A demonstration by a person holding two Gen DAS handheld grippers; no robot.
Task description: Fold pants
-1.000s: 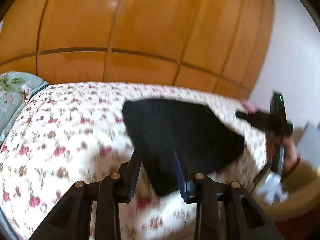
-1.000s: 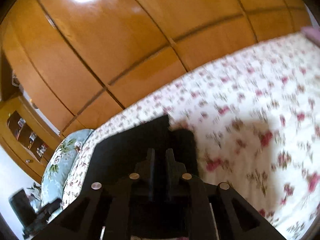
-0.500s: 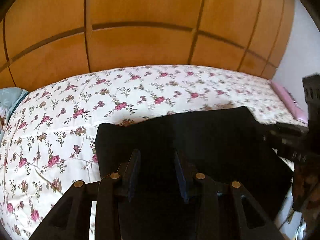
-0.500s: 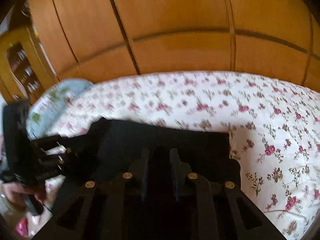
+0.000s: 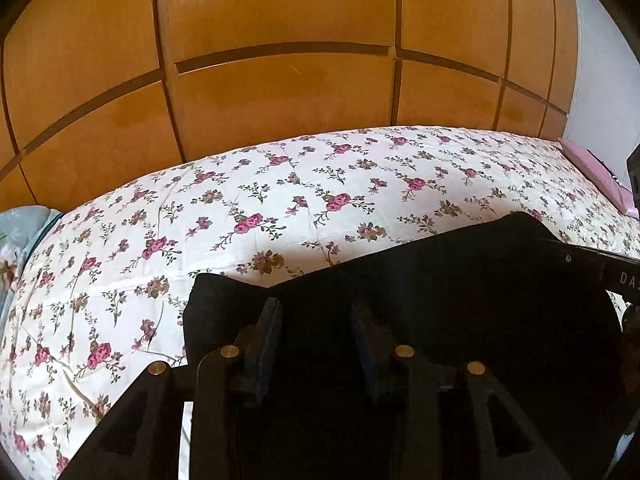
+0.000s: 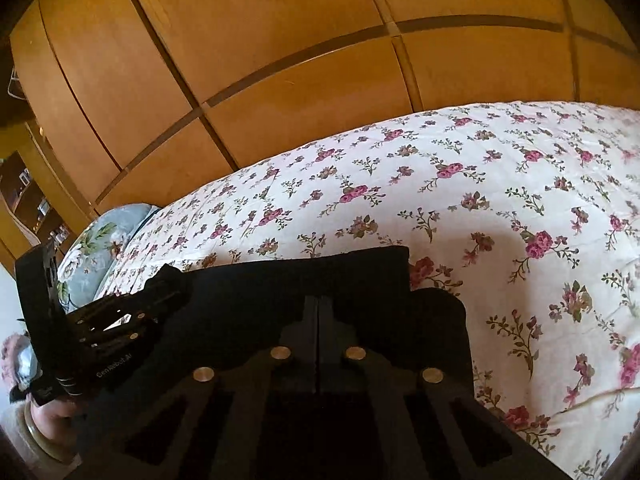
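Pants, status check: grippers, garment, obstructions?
Left gripper jaws open over black pants. Right gripper jaws shut; whether on cloth, cannot tell. Pants on floral bedspread, nothing blocking.

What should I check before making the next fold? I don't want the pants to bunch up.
1. Pants lying on the bed: ok.
2. Left gripper fingers apart: ok.
3. Right gripper fingers together: ok; whether they pinch cloth: cannot tell.
4. Far edge of the pants straight: ok in the right wrist view.
5. Bed beyond the pants bare of clutter: ok.
6. Near edge of the pants: cannot tell, hidden by the grippers.
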